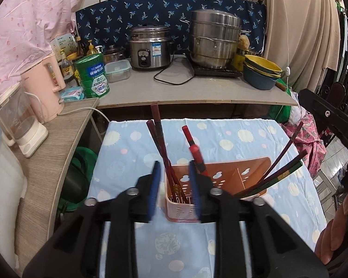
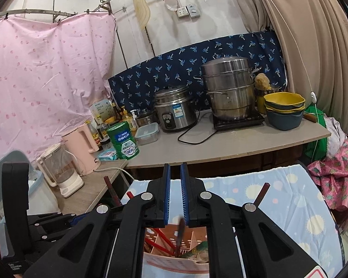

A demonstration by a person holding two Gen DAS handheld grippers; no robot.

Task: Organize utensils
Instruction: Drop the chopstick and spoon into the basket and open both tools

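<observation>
Black arms of the left hand-held gripper (image 1: pixel 174 180) are filling the near edge of the left wrist view, its blue pads (image 1: pixel 155 180) standing partly apart with nothing pressed between them. Just beyond the pads, a salmon-pink utensil holder (image 1: pixel 220 178) is sitting on the desk (image 1: pixel 243 143), which is wearing a pale blue cloth with dots and suns. That holder is split by an inner wall into compartments. In the left compartment, dark red chopsticks (image 1: pixel 159 143) are leaning up and away, and a red-handled utensil (image 1: pixel 193 148) is tilting beside them, close to the right pad. In the right compartment, more chopsticks (image 1: pixel 283 162), dark red and one green, are fanning out toward the right.

From the right wrist view, the right hand-held gripper (image 2: pixel 175 190) is hovering over the same holder (image 2: pixel 174 261), its pads drawn to a narrow gap. A thin dark stick (image 2: pixel 180 229) is showing in blur below that gap; whether the pads are pinching it I cannot tell.

Behind, on a grey counter (image 1: pixel 197 90), a rice cooker (image 1: pixel 149 46), a stacked steel steamer pot (image 1: pixel 214 39), nested yellow and blue bowls (image 1: pixel 262 71), a lidded clear food box (image 1: pixel 117 69) and a green tin (image 1: pixel 92 76) are standing.
</observation>
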